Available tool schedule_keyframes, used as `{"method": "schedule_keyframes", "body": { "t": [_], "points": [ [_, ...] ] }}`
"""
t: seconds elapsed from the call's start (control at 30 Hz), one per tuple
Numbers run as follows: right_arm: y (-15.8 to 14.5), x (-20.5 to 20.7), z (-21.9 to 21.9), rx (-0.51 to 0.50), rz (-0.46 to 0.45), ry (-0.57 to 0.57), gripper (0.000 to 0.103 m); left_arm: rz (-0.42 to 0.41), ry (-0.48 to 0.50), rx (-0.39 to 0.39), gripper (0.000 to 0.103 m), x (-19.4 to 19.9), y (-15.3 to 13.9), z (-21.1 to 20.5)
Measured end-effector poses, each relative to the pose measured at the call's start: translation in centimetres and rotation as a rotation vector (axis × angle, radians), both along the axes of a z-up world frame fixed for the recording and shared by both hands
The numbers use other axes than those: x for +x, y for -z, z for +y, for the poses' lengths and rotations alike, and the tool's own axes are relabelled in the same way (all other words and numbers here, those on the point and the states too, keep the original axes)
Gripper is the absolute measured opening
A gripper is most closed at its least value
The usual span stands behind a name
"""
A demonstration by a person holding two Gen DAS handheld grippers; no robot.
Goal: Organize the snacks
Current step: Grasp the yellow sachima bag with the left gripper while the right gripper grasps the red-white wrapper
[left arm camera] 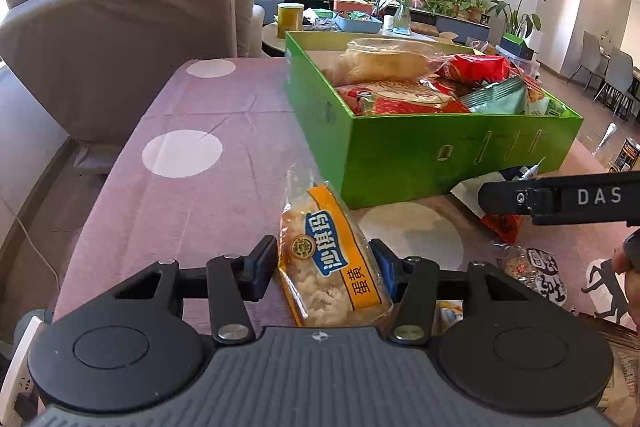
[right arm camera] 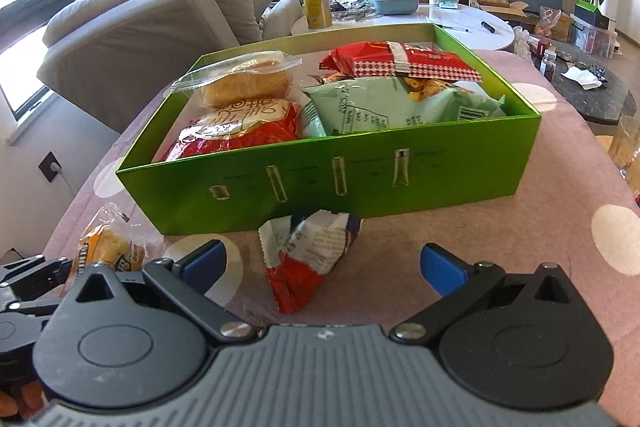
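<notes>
The left gripper (left arm camera: 325, 269) is clamped on a clear-wrapped sachima cake pack (left arm camera: 332, 261) with an orange label, at 6 o'clock from the green box (right arm camera: 400, 171) — holding red, mint-green and clear snack bags. The right gripper (right arm camera: 322, 265), jaws apart, straddles a crumpled red-and-white packet (right arm camera: 306, 259) on the dotted cloth.

Readable print on my feeds

I read "沙琪玛" and "蛋黄" on the clear orange-banded pastry packet (left arm camera: 334, 263), "DAS" on the black gripper arm (left arm camera: 560, 197).
</notes>
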State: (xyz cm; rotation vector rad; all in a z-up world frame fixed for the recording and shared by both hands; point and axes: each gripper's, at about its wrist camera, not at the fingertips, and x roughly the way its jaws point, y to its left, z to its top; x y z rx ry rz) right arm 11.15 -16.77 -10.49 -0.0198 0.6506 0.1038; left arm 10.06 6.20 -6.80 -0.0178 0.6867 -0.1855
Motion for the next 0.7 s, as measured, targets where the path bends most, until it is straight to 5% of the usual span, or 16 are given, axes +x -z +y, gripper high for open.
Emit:
{"method": "schedule_keyframes", "body": {
  "t": [0.17, 0.7],
  "points": [
    [0.3, 0.6, 0.5, -0.013, 0.008, 0.015, 0.060, 0.000, -0.009, -0.005, 0.037, -0.1, -0.1, 0.6],
    [1.2, 1.2, 0.8, -0.032, 0.030, 0.066, 0.060, -0.025, -0.025, 0.021, 0.037, -0.2, 0.1, 0.4]
  ]
}}
